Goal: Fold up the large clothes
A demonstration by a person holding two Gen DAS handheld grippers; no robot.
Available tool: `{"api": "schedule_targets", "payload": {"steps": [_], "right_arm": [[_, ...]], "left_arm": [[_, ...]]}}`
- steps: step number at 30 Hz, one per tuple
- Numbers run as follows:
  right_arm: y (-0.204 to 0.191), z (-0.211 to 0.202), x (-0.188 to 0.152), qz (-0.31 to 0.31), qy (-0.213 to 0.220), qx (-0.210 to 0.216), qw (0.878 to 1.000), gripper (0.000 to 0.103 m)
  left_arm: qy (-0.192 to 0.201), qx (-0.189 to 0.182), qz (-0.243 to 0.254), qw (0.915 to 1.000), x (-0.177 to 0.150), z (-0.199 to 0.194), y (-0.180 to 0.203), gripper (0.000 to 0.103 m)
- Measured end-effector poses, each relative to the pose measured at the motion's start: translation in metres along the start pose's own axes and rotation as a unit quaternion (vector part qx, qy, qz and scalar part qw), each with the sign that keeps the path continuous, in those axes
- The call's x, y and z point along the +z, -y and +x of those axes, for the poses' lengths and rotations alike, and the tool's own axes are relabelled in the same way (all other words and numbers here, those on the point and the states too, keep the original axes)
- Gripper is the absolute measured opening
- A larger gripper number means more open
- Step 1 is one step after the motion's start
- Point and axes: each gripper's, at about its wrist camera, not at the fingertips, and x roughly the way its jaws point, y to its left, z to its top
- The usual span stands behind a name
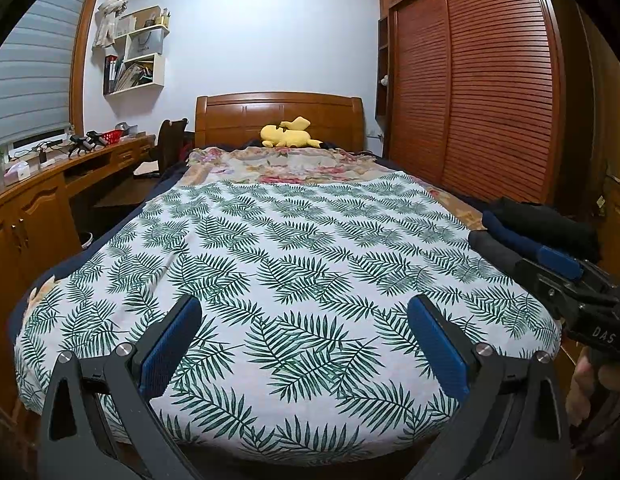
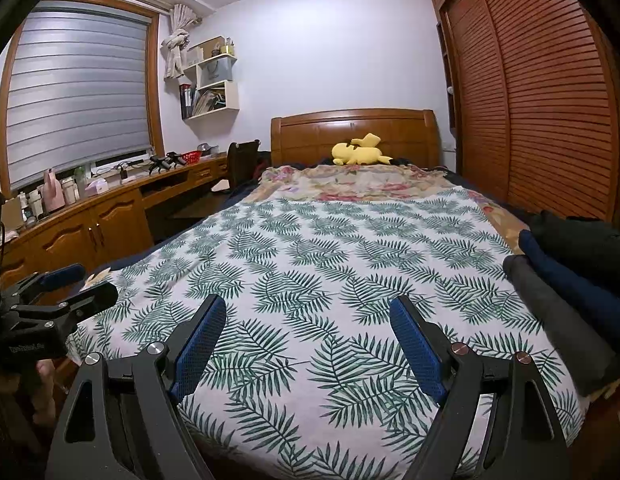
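Jaws spread on both my left gripper (image 1: 303, 344) and right gripper (image 2: 307, 344), hovering empty over the leaf-print sheet (image 1: 285, 256). Dark folded clothes (image 2: 570, 280) are sitting stacked at the bed's right edge — a careless grab could be toppling them floorward. The stack's far side is getting cut off; garment count unclear.

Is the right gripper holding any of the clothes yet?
No, the right gripper is open over the leaf-print sheet, with the folded clothes beside it.

Both wrist views at bed (image 1: 293, 240) foot, facing headboard (image 2: 352, 128), sharing bedspread
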Motion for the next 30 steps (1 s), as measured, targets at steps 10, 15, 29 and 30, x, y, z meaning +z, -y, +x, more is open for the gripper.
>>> {"api": "schedule_targets", "payload": {"steps": [10, 15, 29, 30], "right_arm": [[-0.001, 0.010, 0.000, 0.004, 0.001, 0.001, 1.000, 0.085], [-0.004, 0.013, 0.000, 0.005, 0.003, 0.000, 1.000, 0.085], [-0.003, 0.015, -0.001, 0.008, 0.006, 0.000, 1.000, 0.085], [-0.004, 0.015, 0.000, 0.008, 0.007, 0.000, 1.000, 0.085]], "left_arm": [[0.007, 0.000, 0.003, 1.0000, 0.002, -0.004, 0.007, 0.103], [0.012, 0.000, 0.004, 0.9999, 0.002, -0.007, 0.009, 0.103], [0.015, -0.003, 0.008, 0.9998, 0.002, -0.010, 0.015, 0.103], [0.015, -0.003, 0.009, 0.9998, 0.002, -0.010, 0.015, 0.103]]}}
